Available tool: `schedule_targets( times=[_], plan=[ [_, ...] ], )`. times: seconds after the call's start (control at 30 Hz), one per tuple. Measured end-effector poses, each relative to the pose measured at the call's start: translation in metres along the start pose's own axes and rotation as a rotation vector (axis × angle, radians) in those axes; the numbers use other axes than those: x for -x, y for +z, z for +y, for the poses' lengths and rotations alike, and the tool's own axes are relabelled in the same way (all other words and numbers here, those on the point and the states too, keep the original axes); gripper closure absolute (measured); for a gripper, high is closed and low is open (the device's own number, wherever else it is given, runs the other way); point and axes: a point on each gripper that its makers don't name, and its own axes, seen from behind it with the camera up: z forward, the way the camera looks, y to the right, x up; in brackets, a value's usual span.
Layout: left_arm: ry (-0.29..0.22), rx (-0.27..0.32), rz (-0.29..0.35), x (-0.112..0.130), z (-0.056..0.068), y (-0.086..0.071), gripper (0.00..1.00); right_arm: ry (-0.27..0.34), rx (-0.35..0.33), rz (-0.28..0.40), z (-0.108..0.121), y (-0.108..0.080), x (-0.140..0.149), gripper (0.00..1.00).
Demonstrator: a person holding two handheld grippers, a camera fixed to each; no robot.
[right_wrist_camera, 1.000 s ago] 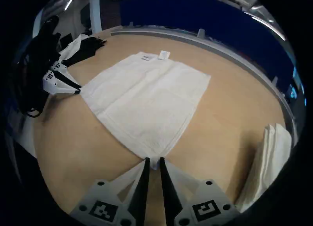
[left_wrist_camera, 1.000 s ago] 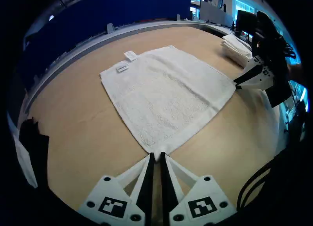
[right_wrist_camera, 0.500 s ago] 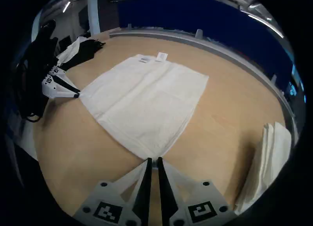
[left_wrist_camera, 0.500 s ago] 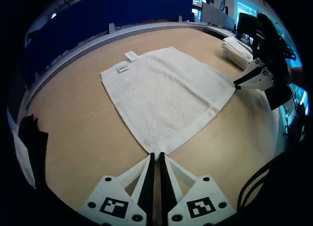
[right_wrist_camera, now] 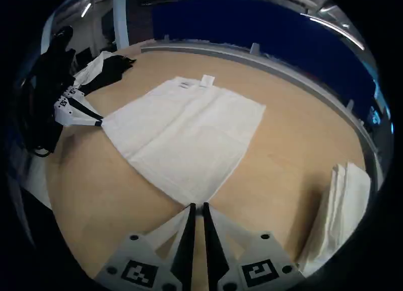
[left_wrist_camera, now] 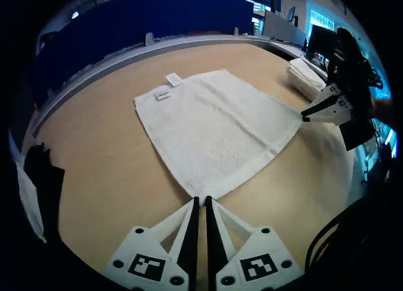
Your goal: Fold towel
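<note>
Towel (left_wrist_camera: 216,125) lies spread flat on the table (left_wrist_camera: 101,155); I judge it soft, light and limp, so the corners are the places to hold, and it will sag once lifted. My left gripper (left_wrist_camera: 201,203) is closed almost fully, pinching the near left corner. My right gripper (right_wrist_camera: 198,206) is likewise nearly closed, pinching the near right corner.

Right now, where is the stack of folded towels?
In the right gripper view, the stack of folded towels lies at lower right, apart from the spread towel.
</note>
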Motion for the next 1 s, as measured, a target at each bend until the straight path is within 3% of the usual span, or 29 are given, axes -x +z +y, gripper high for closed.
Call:
schedule_targets(
  times=[0.2, 0.7, 1.0],
  plan=[
    [-0.021, -0.003, 0.017, -0.01, 0.0, -0.012, 0.91, -0.009, 0.003, 0.02, 0.001, -0.01, -0.014, 0.89],
    [-0.064, 0.027, 0.047, -0.037, 0.015, -0.054, 0.91, 0.011, 0.005, 0.064, -0.003, -0.049, -0.038, 0.89],
    [-0.068, 0.037, 0.043, -0.038, 0.025, -0.074, 0.91, 0.021, -0.004, 0.08, -0.011, -0.074, -0.047, 0.89]
  ],
)
